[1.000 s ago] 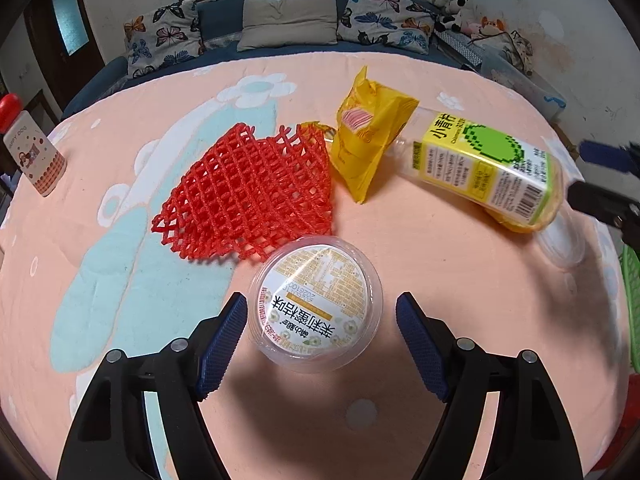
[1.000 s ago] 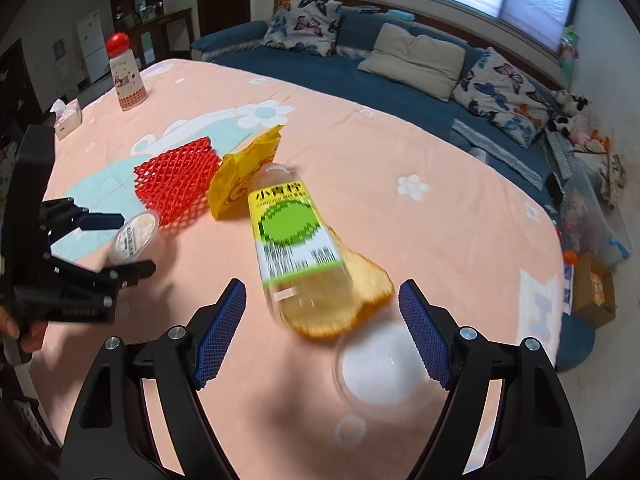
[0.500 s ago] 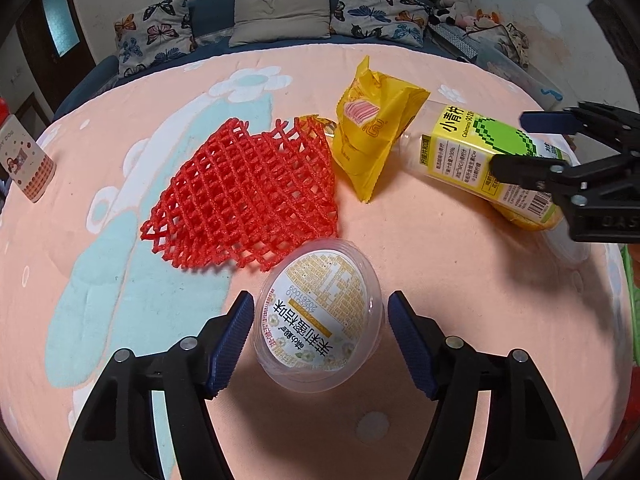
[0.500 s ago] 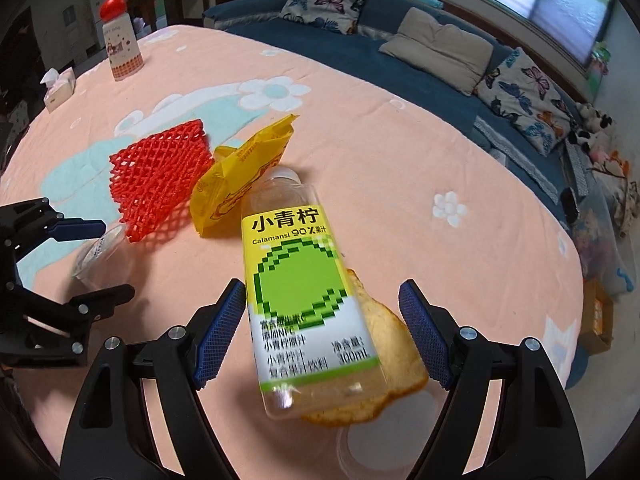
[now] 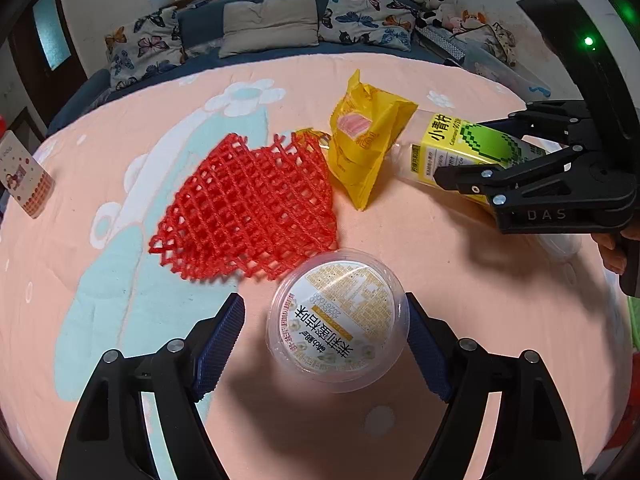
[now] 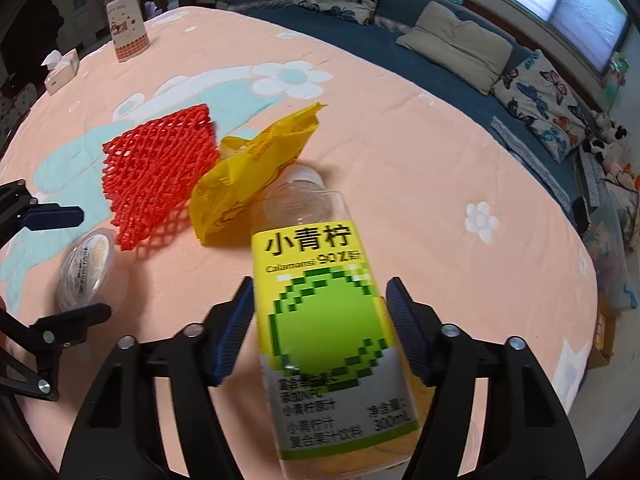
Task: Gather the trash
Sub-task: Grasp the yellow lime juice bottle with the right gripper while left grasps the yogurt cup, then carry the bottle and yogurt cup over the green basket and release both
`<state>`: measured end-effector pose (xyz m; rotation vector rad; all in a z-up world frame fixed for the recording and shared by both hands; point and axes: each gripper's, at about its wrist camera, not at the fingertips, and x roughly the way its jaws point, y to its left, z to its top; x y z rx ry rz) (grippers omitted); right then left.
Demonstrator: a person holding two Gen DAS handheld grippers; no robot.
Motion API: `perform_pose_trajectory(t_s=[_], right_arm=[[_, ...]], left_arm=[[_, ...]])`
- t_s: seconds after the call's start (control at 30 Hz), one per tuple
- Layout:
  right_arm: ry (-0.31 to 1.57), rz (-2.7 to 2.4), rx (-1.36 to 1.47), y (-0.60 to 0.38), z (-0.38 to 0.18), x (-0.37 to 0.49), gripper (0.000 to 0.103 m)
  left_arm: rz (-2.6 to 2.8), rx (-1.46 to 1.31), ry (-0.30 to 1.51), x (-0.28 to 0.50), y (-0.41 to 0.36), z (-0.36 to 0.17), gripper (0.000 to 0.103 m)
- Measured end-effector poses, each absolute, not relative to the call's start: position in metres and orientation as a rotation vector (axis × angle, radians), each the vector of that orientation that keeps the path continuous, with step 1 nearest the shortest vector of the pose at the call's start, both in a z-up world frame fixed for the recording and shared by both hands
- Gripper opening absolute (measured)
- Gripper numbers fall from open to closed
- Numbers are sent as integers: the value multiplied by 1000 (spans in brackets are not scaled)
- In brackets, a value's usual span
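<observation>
A clear plastic cup with a printed lid [image 5: 338, 322] lies on the peach tablecloth between the fingers of my left gripper [image 5: 324, 336], which is open; the right pad touches its rim, the left pad stands apart. A yellow-labelled juice bottle [image 6: 320, 300] lies on its side between the fingers of my right gripper [image 6: 320, 320], which is open with narrow gaps on both sides. The bottle [image 5: 460, 148] and the right gripper [image 5: 480, 152] also show in the left wrist view. A red net [image 5: 248, 204] and a yellow snack bag [image 5: 368, 140] lie beyond the cup.
A red-capped white bottle [image 6: 124, 24] and a tissue box [image 6: 60, 70] stand at the table's far left side. A blue sofa with cushions [image 5: 272, 24] runs behind the table. A clear lid [image 5: 564, 244] lies under the right gripper.
Both grippers have moved forward. The left one now has the cup between its fingers, and the right one has come around the bottle and narrowed.
</observation>
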<state>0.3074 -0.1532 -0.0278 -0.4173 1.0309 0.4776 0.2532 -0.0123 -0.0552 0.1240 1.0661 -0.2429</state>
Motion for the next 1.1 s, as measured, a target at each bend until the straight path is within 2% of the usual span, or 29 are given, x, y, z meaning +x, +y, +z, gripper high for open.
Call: perform_pose_trajectory(t_s=[0.1,0.57,1.1], right_arm=[[1028,480,-423,-154,-26,303,62],[978,458,-303,-191,12,254,57],[910,329,-166,-277,36,146,57]], left_arm=[[-255,125,1071,254,-15,-59,66],[-277,124,998,225,-32,-34,64],[-389,164,911,173,-85,7,64]])
